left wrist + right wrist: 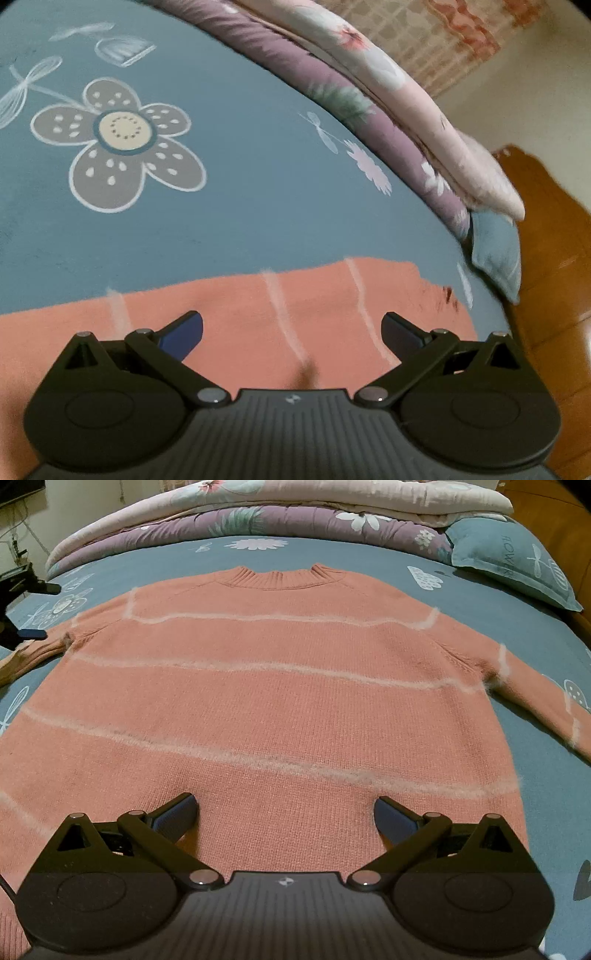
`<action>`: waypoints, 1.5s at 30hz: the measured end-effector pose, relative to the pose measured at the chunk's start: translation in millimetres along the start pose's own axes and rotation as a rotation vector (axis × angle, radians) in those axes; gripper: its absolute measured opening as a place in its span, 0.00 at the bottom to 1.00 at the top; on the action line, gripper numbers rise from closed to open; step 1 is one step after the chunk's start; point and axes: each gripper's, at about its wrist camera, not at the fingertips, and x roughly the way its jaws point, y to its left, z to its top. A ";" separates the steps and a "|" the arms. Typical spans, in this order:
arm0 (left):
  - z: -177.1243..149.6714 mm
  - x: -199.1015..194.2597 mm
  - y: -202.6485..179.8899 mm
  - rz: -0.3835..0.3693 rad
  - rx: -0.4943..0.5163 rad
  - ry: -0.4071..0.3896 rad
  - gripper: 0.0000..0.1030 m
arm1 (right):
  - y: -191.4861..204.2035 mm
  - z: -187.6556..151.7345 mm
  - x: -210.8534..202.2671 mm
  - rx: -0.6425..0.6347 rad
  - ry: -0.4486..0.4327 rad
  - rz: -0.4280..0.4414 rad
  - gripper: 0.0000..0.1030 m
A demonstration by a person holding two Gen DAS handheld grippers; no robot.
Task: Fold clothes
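A salmon-pink knit sweater (280, 686) with thin white stripes lies flat on the blue flowered bedsheet (461, 602), collar away from me and both sleeves spread out. My right gripper (286, 808) hovers over the sweater's lower hem, open, with nothing between its fingers. At the far left of the right wrist view, my left gripper (44, 610) stands open above the left sleeve. In the left wrist view, the left gripper (291, 328) hangs open just above a striped band of the sweater (229, 317), holding nothing.
Folded purple quilt (295, 522) and pale pink quilt (332, 494) are stacked along the far side of the bed. A blue pillow (517, 565) lies at the far right, next to brown wood (546, 258). Bare sheet (240, 192) stretches beyond the sweater.
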 end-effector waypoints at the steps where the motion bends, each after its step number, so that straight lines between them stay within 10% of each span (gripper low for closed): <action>1: -5.9 1.5 -4.5 0.006 0.020 0.012 0.99 | 0.3 0.2 0.2 0.001 0.001 -0.001 1.00; 10: -43.4 -26.6 -22.0 0.394 0.279 -0.072 0.99 | 1.7 -0.9 -0.3 0.007 -0.003 -0.009 1.00; 26: -95.0 -34.0 -39.1 0.469 0.406 -0.121 0.99 | 6.2 -4.0 -4.0 0.028 -0.006 -0.038 1.00; 37: -86.2 -89.0 50.9 0.619 0.162 -0.204 0.99 | 6.0 -2.4 -2.8 0.028 0.004 -0.040 1.00; 45: -99.6 -111.8 15.3 0.591 0.124 -0.220 0.99 | 5.6 -3.5 -2.8 0.024 -0.005 -0.038 1.00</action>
